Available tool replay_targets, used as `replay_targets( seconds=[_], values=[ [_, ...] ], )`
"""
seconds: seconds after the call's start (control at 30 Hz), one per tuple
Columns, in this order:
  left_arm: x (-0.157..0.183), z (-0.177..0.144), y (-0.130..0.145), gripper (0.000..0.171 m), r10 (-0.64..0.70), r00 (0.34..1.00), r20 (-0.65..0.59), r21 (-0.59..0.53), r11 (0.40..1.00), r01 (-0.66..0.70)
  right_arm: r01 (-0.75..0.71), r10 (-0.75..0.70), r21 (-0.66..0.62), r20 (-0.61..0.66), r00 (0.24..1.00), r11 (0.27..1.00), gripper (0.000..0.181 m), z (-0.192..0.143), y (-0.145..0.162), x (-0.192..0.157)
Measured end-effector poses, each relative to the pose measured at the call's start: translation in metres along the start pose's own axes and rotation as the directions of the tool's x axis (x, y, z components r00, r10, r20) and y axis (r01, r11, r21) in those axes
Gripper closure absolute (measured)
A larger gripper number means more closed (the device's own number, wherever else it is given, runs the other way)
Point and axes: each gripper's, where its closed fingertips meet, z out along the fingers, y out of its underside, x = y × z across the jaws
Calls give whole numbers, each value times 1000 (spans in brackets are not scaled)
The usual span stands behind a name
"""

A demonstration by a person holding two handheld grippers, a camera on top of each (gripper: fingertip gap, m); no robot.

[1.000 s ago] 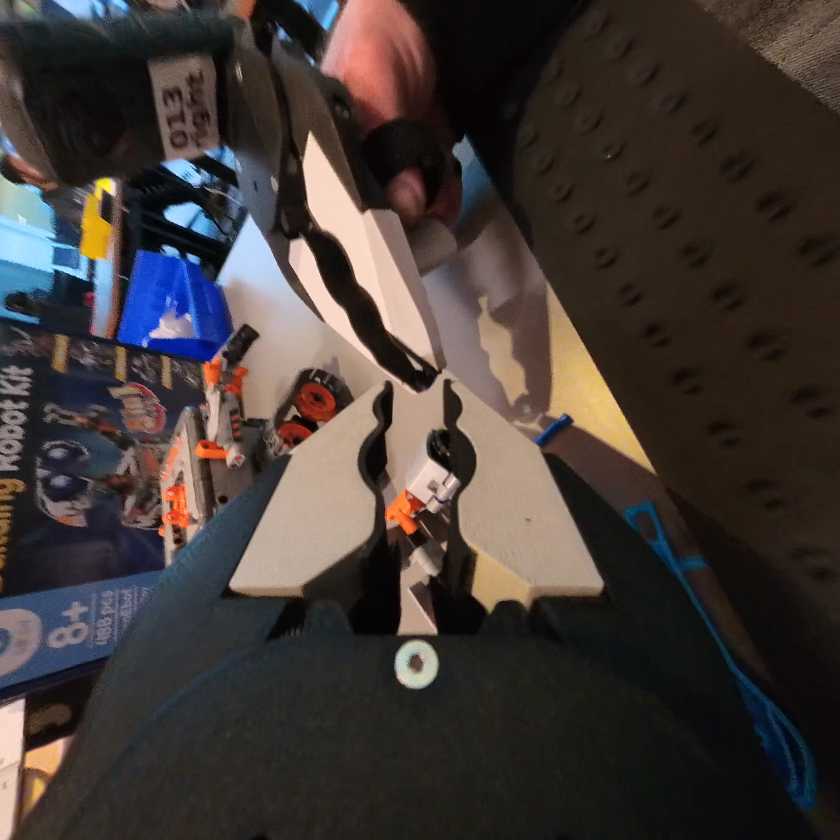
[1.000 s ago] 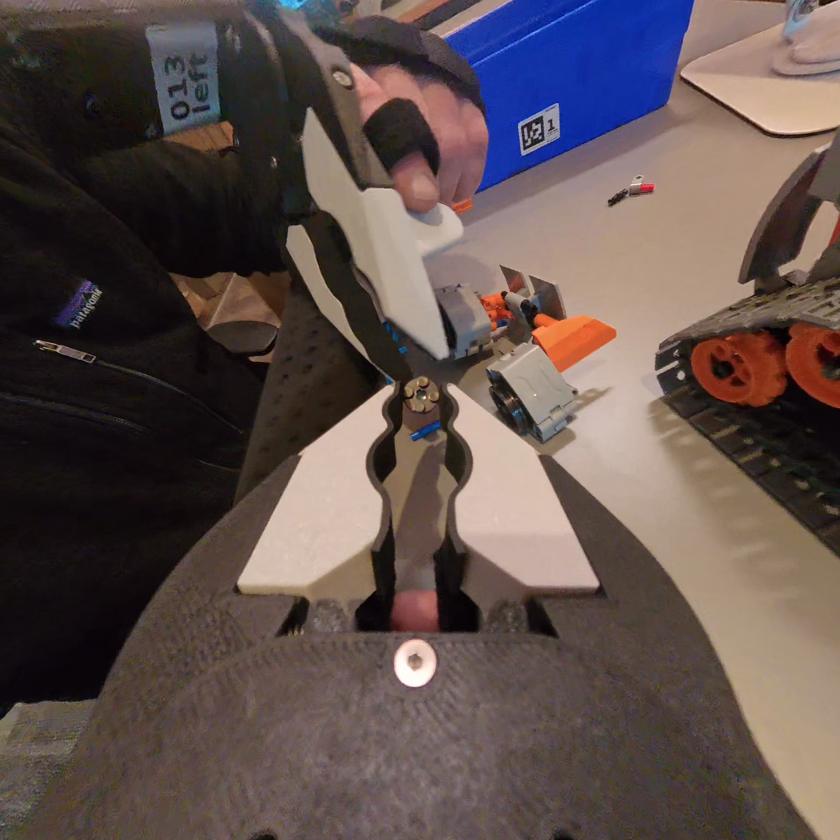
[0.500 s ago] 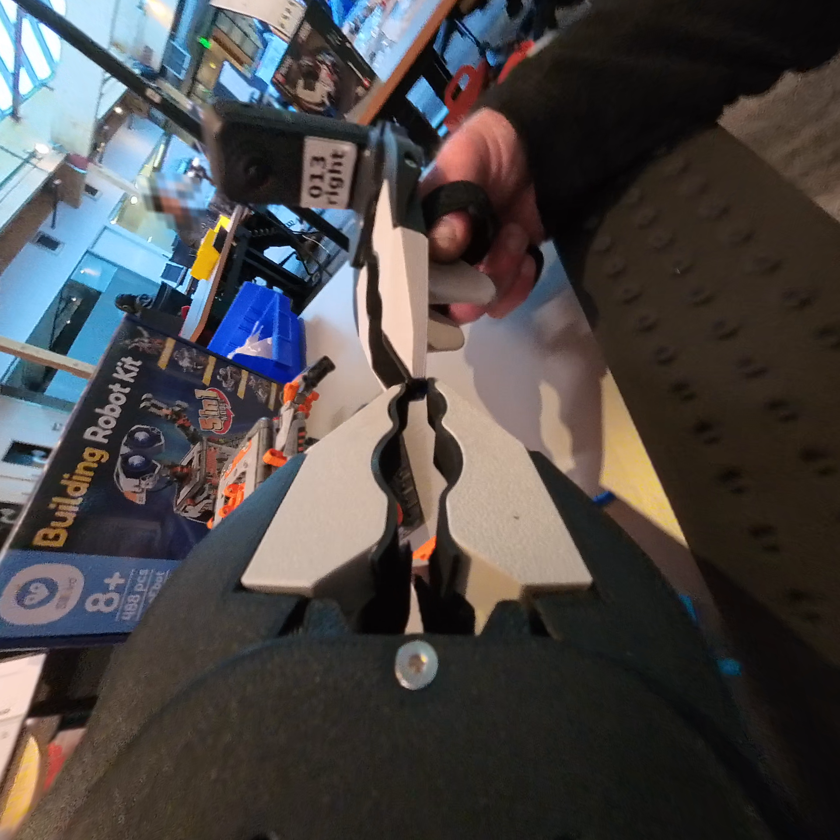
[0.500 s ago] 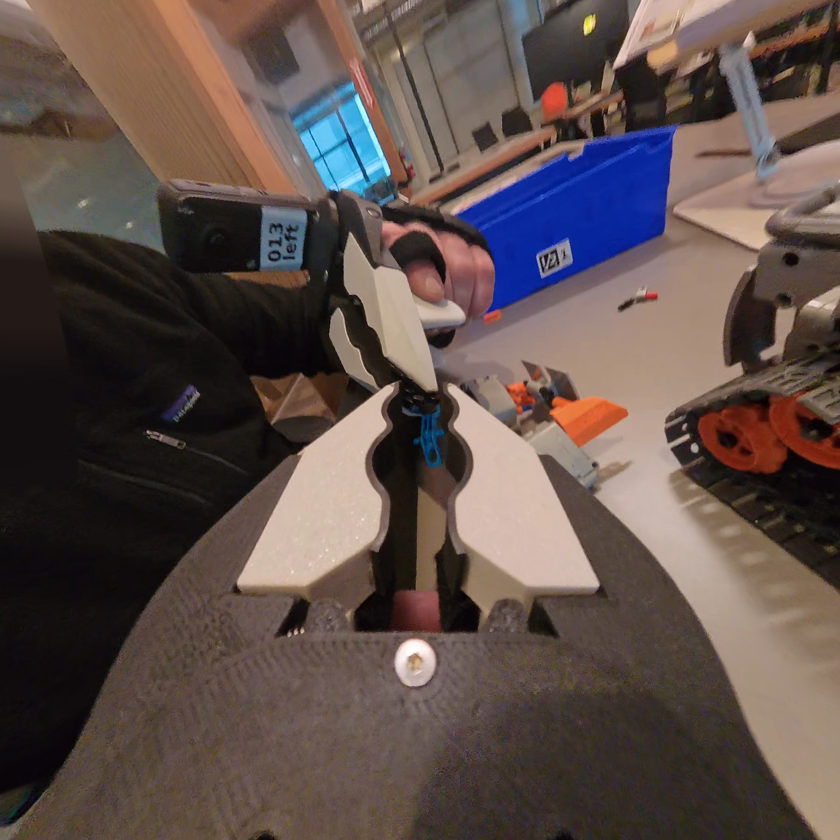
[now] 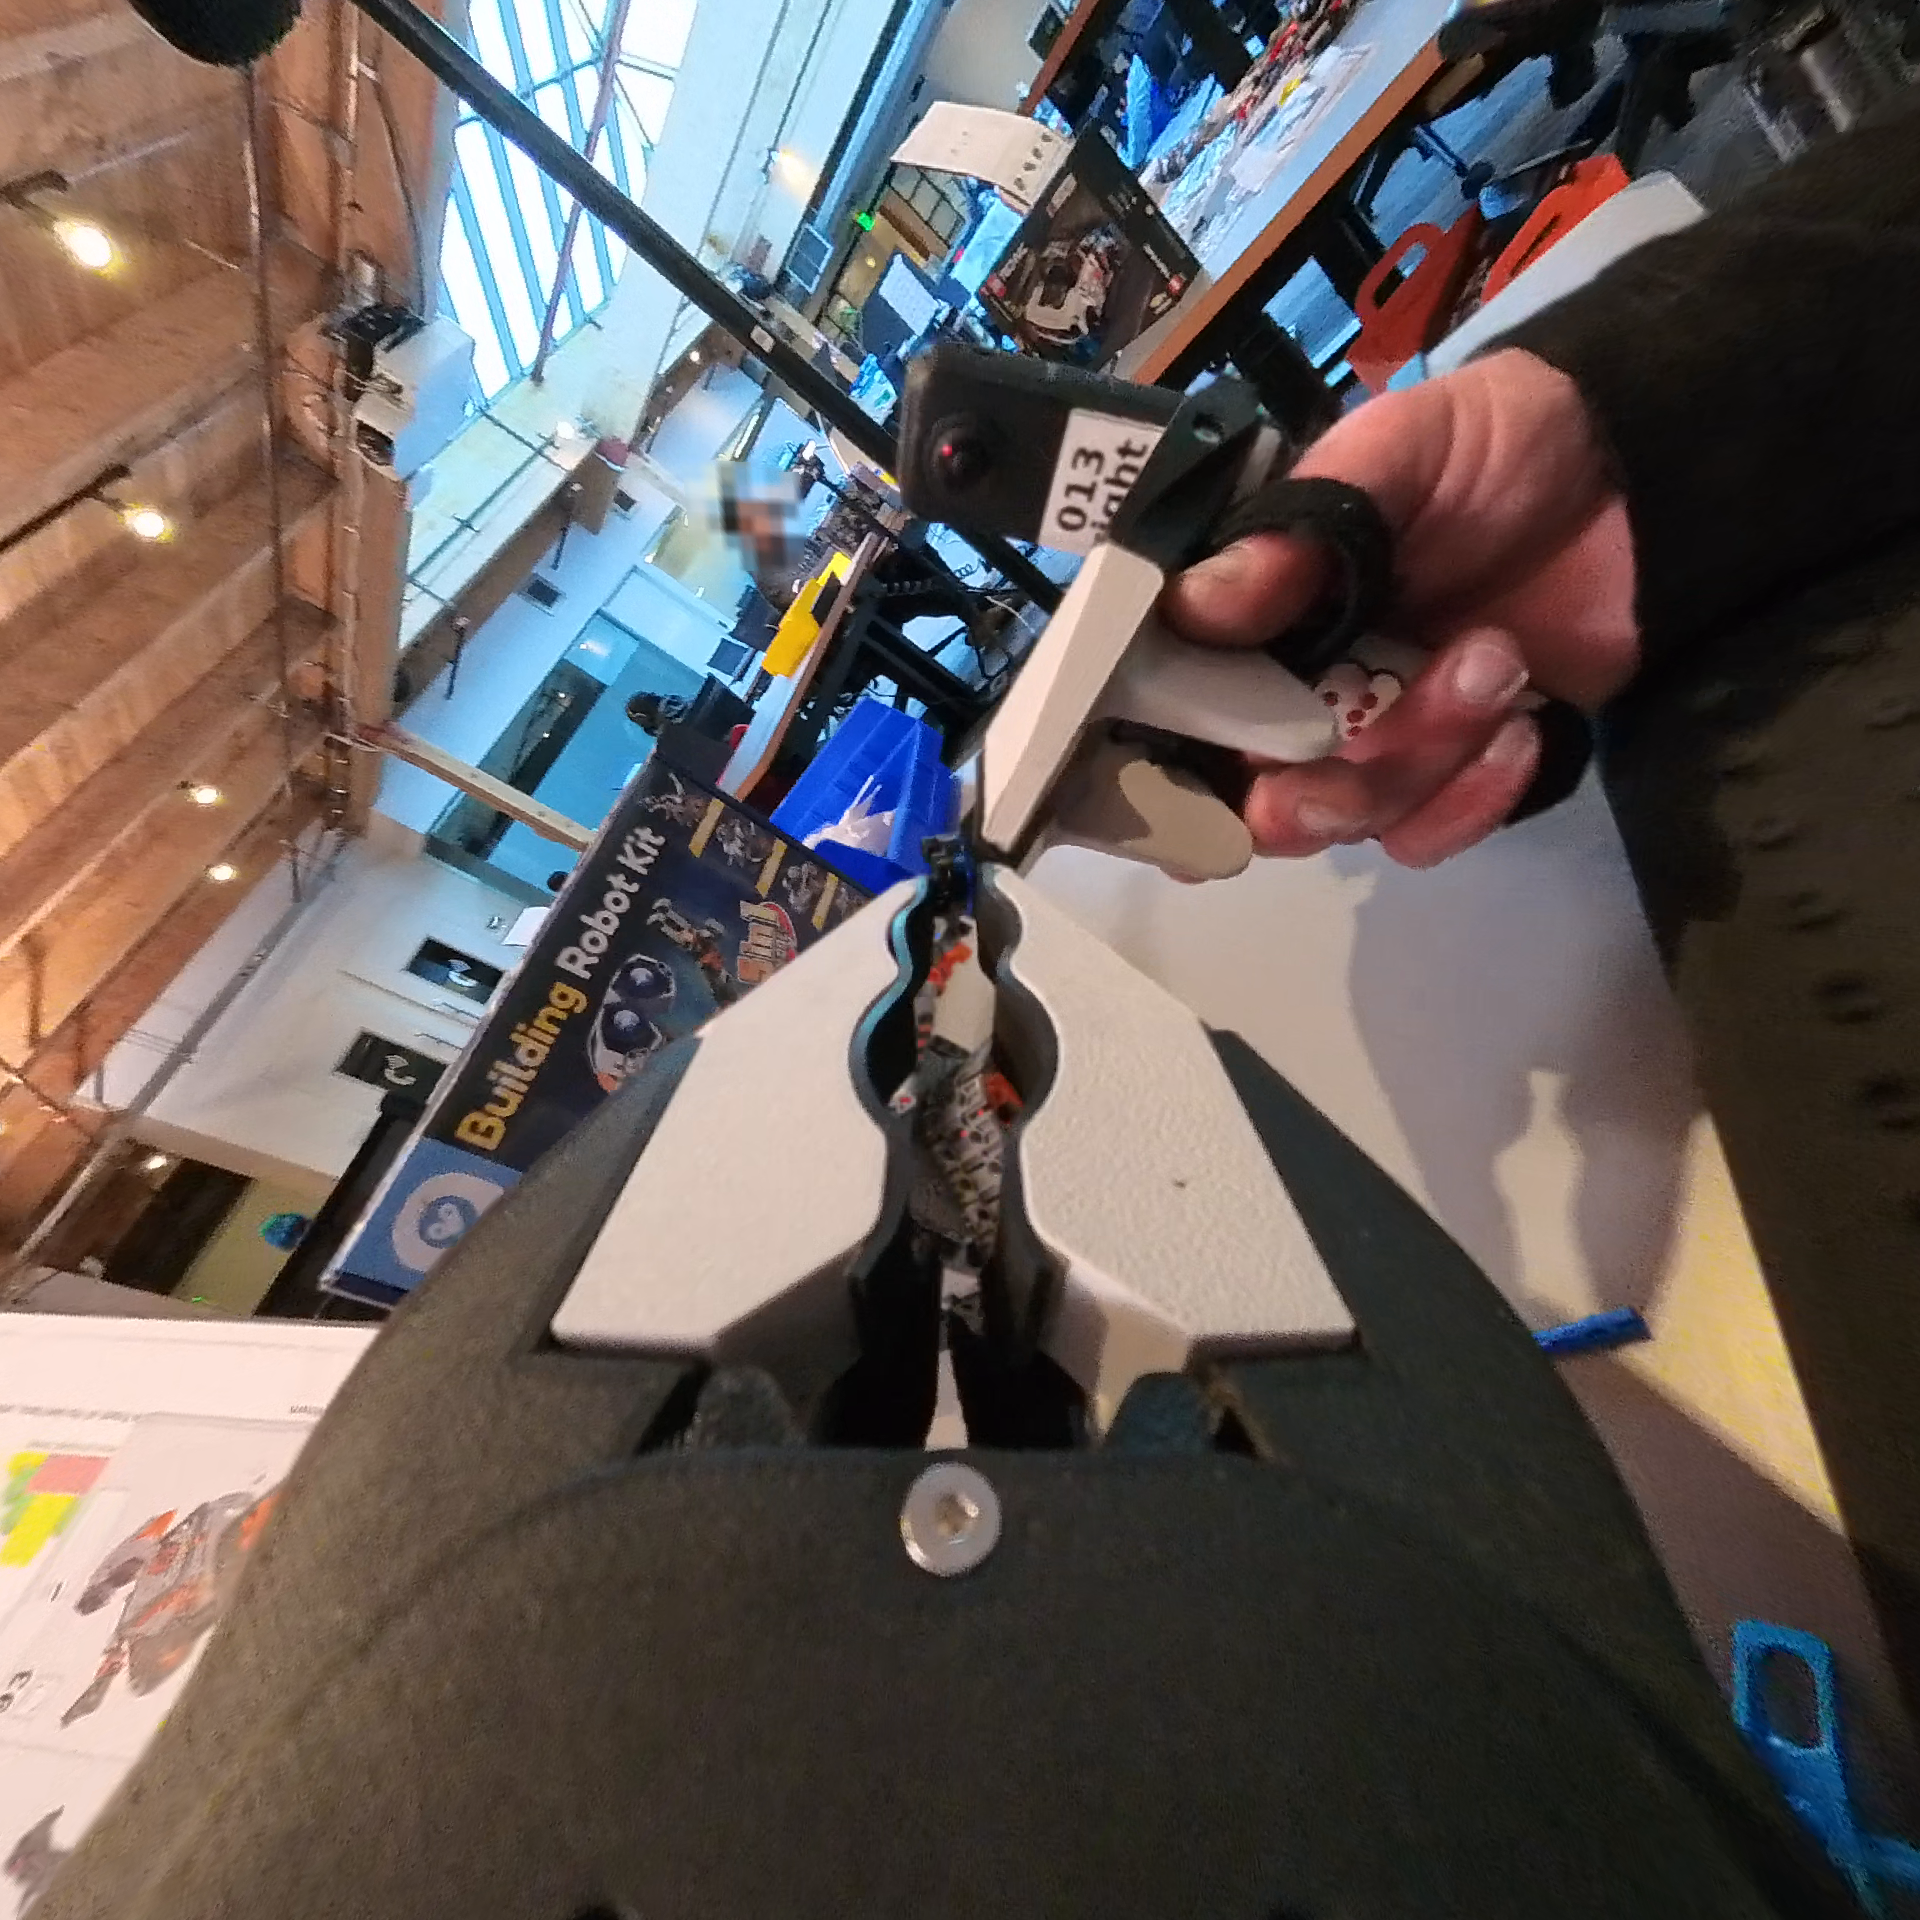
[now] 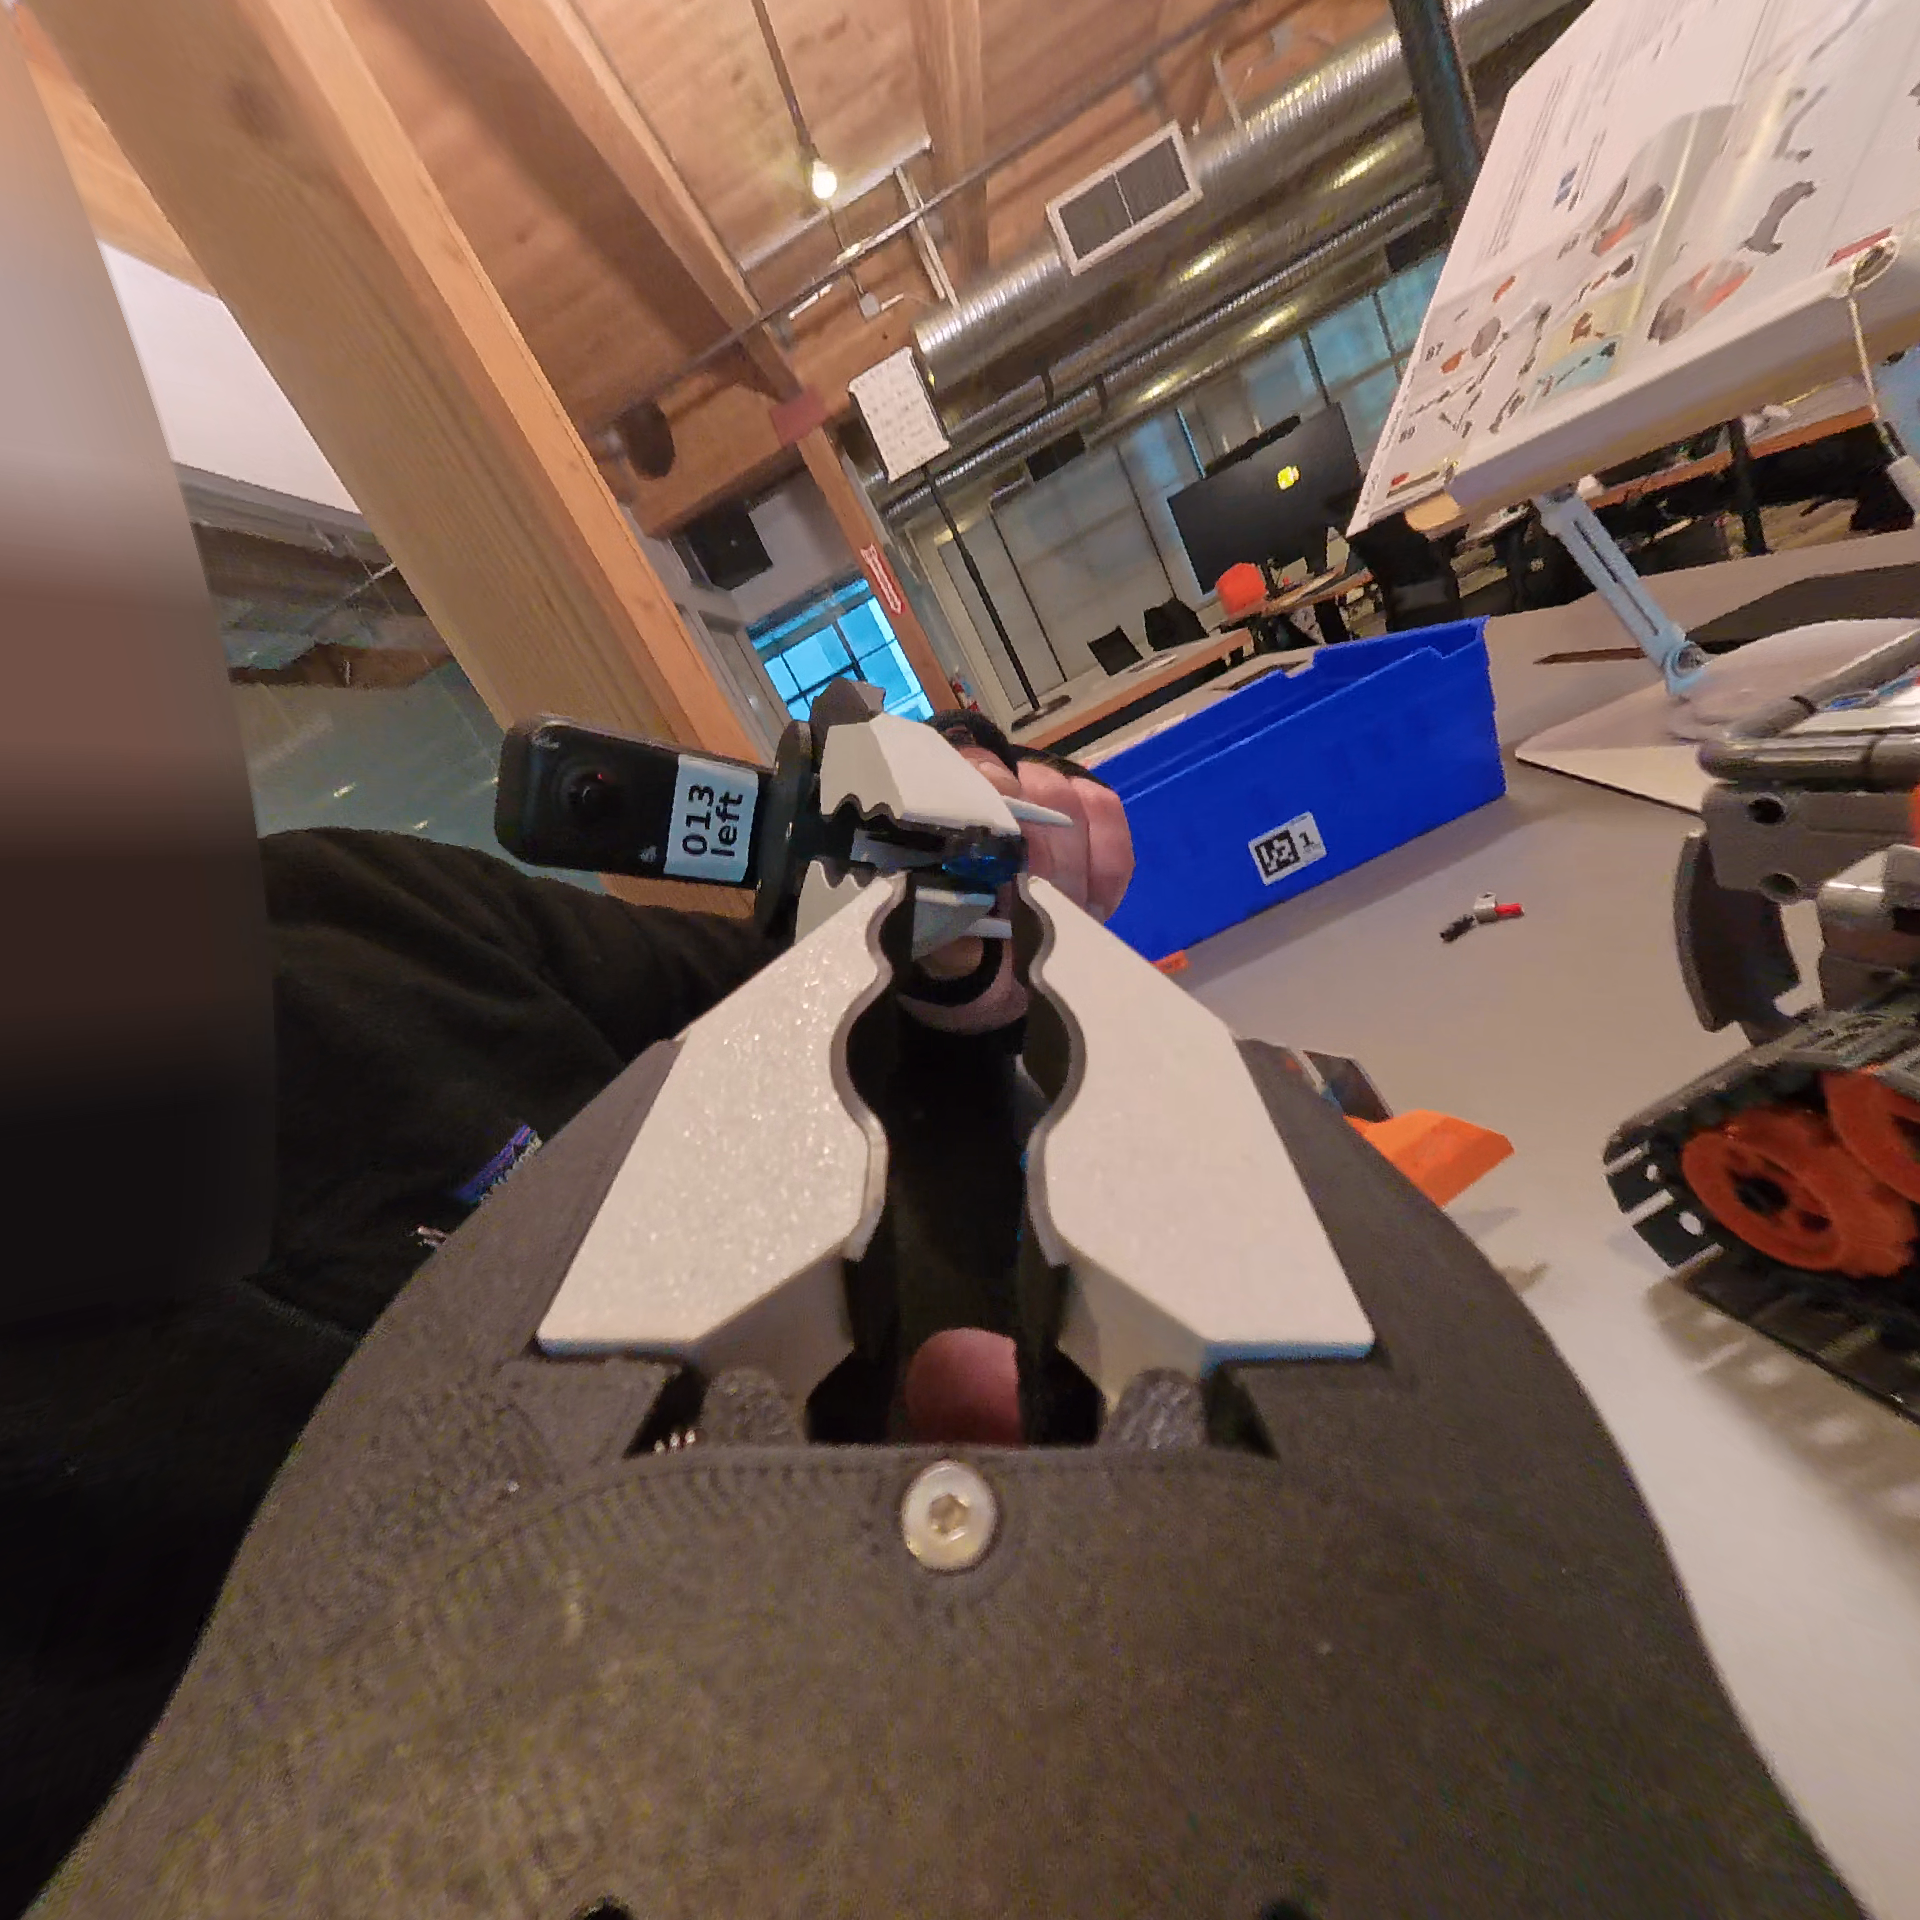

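Pinched the small blue piece [image 6: 977, 860] in the nearly closed fingers of the left gripper [image 5: 951, 894], lifted clear of the table [image 6: 1351, 987]. Met it tip to tip with the right gripper [image 6: 961, 894], fingers slightly parted around it; grip there impossible to tell. Left the tracked model [image 6: 1787, 1174] and blue bin [image 6: 1309, 790] well apart on the table.

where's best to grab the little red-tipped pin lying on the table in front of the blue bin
Probably at its middle, from straight above, with the fingers closing across the thin width. The pin lies flat and alone on the grey table, too low to get under from the side, and the blue bin stands clear behind it.
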Motion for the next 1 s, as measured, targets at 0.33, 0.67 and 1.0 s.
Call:
replay_targets(
  seconds=[0.33,0.67,1.0],
  values=[
    [-10,-5,-9,167,61,995,80,-3,998,-61,-12,15,170,-12,1000,985,166,6,-15,-4],
    [-17,-9,-16,167,13,994,109,20,1000,-15,16,-13,271,-12,1000,963,169,13,-21,-12],
    [-23,-11,-20,167,19,989,144,22,1000,-22,-26,15,370,31,999,929,169,16,-29,-16]
  ],
)
